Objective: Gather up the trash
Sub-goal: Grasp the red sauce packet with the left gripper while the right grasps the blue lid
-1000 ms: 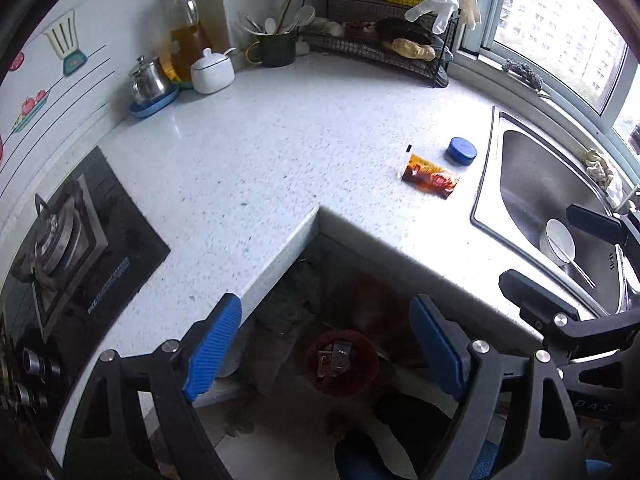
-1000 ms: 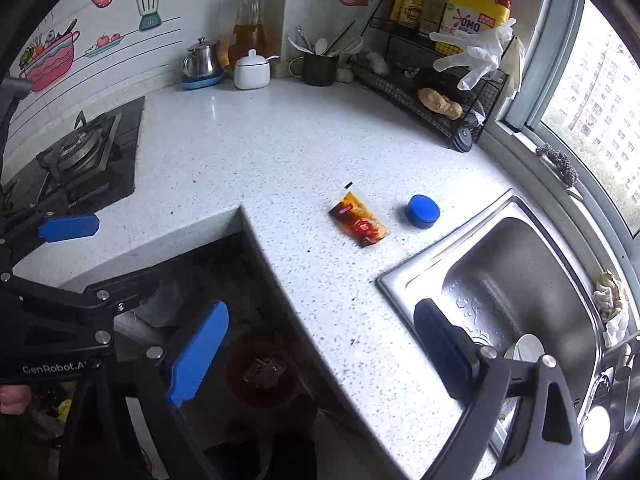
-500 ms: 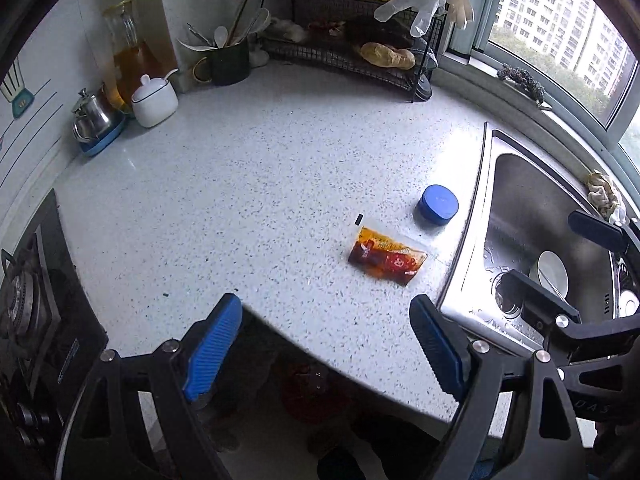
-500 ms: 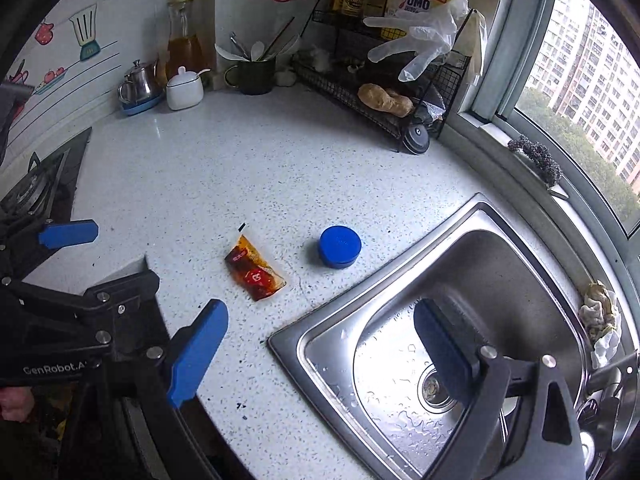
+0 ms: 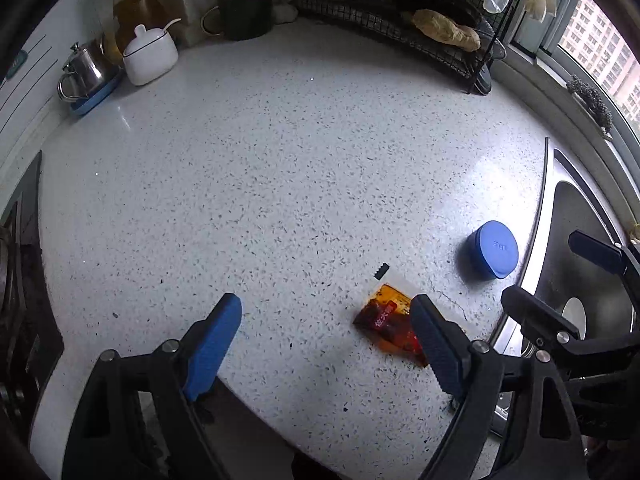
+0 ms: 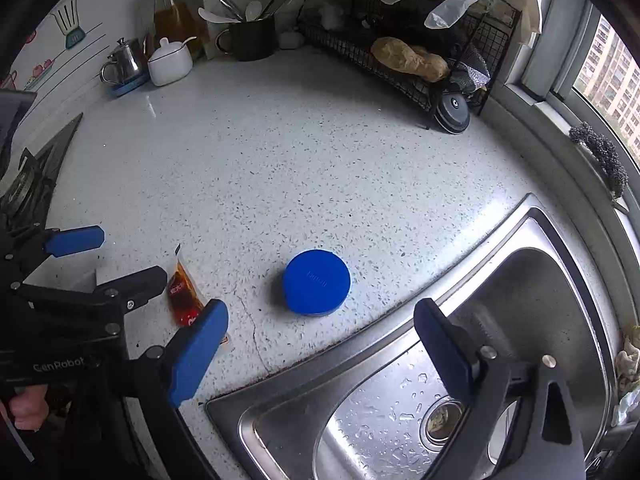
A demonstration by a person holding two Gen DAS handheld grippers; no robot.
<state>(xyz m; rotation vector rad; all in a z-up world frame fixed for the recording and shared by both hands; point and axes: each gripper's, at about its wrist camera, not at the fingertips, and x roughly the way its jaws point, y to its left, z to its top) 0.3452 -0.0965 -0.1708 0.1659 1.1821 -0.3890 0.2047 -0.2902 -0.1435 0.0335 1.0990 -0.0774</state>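
Left gripper (image 5: 326, 338), nearest the lens, with jaws spread wide and nothing between them, poised over the front edge of the speckled white countertop (image 5: 280, 184); its housing, seen from the right wrist, bears the lettering "GenRobot". Right gripper (image 6: 320, 344), jaws likewise wide apart and empty, straddling the seam where the countertop meets the rim of the steel sink (image 6: 532, 216), whose wet basin lies below its right finger. The sauce packet (image 5: 390, 326), orange-red with small red printing too fine to read, lies flat on the countertop just inside the left gripper's right finger and partly hidden by it; in the right wrist view it sits beside the right gripper's left finger. A blue round lid (image 6: 316, 282), embossed with a short word that cannot be read, lies just beyond the right gripper, between its fingers and close to the sink edge. Beyond these, a broad bare stretch of countertop runs back to a white sugar pot (image 5: 150, 56), a steel teapot (image 5: 82, 70), a dark utensil mug (image 5: 244, 14) and a black wire rack (image 6: 404, 48).
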